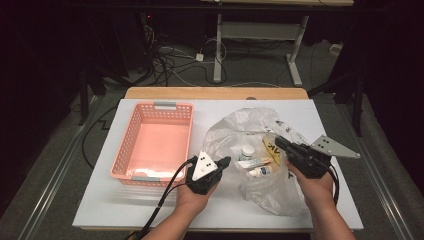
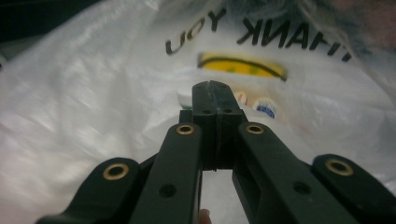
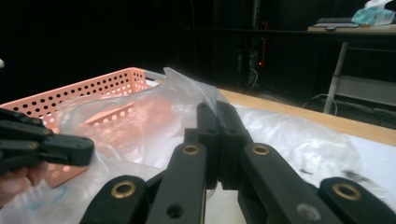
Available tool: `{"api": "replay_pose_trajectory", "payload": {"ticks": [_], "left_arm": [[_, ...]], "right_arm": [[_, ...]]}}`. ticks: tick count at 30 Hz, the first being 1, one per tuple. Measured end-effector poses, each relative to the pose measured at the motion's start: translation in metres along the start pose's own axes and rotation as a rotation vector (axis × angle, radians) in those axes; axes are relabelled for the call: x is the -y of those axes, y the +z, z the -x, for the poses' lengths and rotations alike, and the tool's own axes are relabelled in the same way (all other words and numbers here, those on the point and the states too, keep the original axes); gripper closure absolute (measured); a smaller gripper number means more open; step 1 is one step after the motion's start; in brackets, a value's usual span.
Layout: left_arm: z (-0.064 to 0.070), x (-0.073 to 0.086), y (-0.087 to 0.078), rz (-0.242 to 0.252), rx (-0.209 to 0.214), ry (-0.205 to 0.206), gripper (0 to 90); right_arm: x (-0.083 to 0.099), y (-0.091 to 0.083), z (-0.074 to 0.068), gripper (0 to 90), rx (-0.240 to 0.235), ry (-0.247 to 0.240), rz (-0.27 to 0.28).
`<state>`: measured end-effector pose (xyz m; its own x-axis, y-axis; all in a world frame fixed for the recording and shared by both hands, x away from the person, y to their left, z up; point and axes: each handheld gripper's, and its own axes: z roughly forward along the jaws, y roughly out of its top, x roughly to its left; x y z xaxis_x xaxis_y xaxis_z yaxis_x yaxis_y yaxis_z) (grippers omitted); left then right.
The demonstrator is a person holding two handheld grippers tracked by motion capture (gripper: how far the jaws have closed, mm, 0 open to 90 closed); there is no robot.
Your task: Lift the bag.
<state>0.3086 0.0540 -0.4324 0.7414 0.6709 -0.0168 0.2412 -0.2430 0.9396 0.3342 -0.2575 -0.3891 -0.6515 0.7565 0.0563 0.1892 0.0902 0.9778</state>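
Both grippers are working at a translucent plastic bag point(image 1: 250, 150) lying on the white table point(image 1: 150, 210), just to the right of the pink basket point(image 1: 155, 142). The left gripper point(image 1: 226, 161) is sitting at the bag's left edge with its jaws pressed together; whether film is pinched between them cannot be told from the left gripper view, where the closed tips point(image 2: 215, 95) are standing against the bag's printed wall. The right gripper point(image 1: 279, 142) is positioned at the bag's right rim, and its jaws are likewise meeting tip to tip in the right gripper view point(image 3: 217, 116), with bag film bunched just around them. Inside the bag, a white-capped bottle point(image 1: 247, 151) and a tube point(image 1: 254, 163) are lying near the middle, well apart from the basket. The likely step is spreading the mouth to reach the contents. Risks: thin film may be slipping from either pinch if the two hands are pulling apart unevenly, letting the mouth collapse; a sharp pull may be tearing the film; lifting the rim too far may be tipping the small items out onto the table rather than toward the basket.
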Motion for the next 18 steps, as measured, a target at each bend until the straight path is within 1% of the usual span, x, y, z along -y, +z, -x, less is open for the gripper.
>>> {"api": "replay_pose_trajectory", "payload": {"ticks": [1,3,4,5,7,9,10,11,13,14,17,18], "left_arm": [[-0.001,-0.003,-0.001,0.011,-0.004,0.008,88.5],[-0.003,-0.01,-0.005,0.04,-0.024,0.02,88.5],[-0.005,-0.014,-0.006,0.063,-0.03,0.012,88.5],[-0.006,-0.019,-0.008,0.072,-0.036,0.015,88.5],[-0.008,-0.029,-0.011,0.105,-0.056,0.035,88.5],[-0.011,-0.041,-0.012,0.123,-0.063,0.044,88.5],[-0.011,-0.047,-0.012,0.138,-0.07,0.051,88.5],[-0.012,-0.053,-0.011,0.147,-0.075,0.062,88.5],[-0.012,-0.064,-0.008,0.162,-0.084,0.083,88.5],[-0.013,-0.071,-0.006,0.175,-0.088,0.09,88.5],[-0.016,-0.086,-0.003,0.208,-0.091,0.098,88.5],[-0.018,-0.091,-0.002,0.218,-0.091,0.101,88.5]], "right_arm": [[-0.001,-0.001,0.0,90.0,0.005,0.0,0.004],[-0.003,-0.002,-0.002,90.0,0.01,-0.002,0.016],[-0.004,-0.002,-0.002,90.0,0.013,-0.01,0.019],[-0.005,-0.002,-0.003,90.0,0.014,-0.009,0.024],[-0.008,-0.002,-0.005,90.0,0.016,-0.014,0.03],[-0.012,-0.001,-0.006,90.0,0.02,-0.019,0.041],[-0.015,-0.001,-0.007,90.0,0.021,-0.026,0.046],[-0.018,0.0,-0.009,90.0,0.028,-0.022,0.051],[-0.025,0.002,-0.009,90.0,0.033,-0.042,0.062],[-0.03,0.003,-0.01,90.0,0.037,-0.044,0.067],[-0.042,0.008,-0.008,90.0,0.047,-0.053,0.094],[-0.046,0.01,-0.008,90.0,0.049,-0.047,0.105]]}}
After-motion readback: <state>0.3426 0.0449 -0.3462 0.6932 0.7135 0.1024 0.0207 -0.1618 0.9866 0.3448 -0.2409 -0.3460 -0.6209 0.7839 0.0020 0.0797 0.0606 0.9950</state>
